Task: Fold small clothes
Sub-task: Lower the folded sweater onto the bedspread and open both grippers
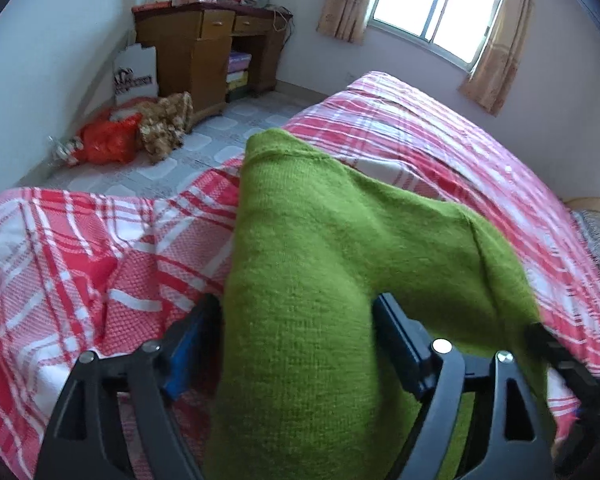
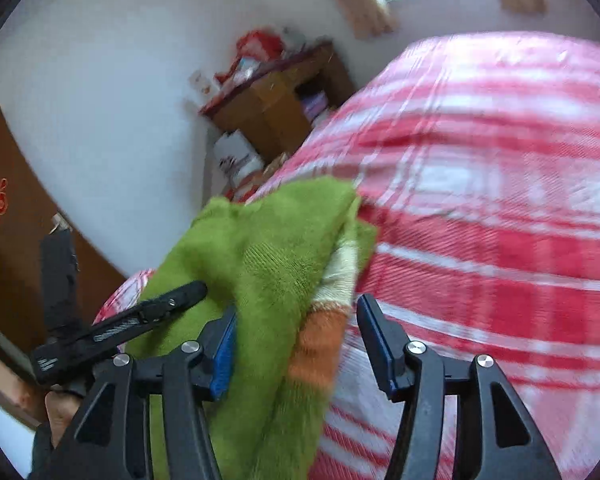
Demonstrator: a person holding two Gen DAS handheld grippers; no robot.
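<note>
The green knit sweater [image 1: 320,264] hangs lifted over the red-plaid bed [image 1: 80,248], running from 6 toward 12 o'clock in the left wrist view. The left claw [image 1: 296,320] stands wide with knit between its fingers. The right claw [image 2: 296,320] is likewise spread around cloth (orange and cream stripes [image 2: 324,336] show). A wooden desk [image 1: 208,60] stands at 11 o'clock.

From the right wrist view, the right gripper [image 2: 296,340] has its jaws spread wide, and a green knitted garment [image 2: 260,264] with an orange and cream band hangs between them, brushing the left finger's blue pad. Just left of it the left gripper [image 2: 120,328] juts in, its state unclear. Ahead and to the right spreads the bed [image 2: 480,200] in red-and-white plaid, blurred. Farther ahead stands a wooden desk [image 2: 276,104].
</note>
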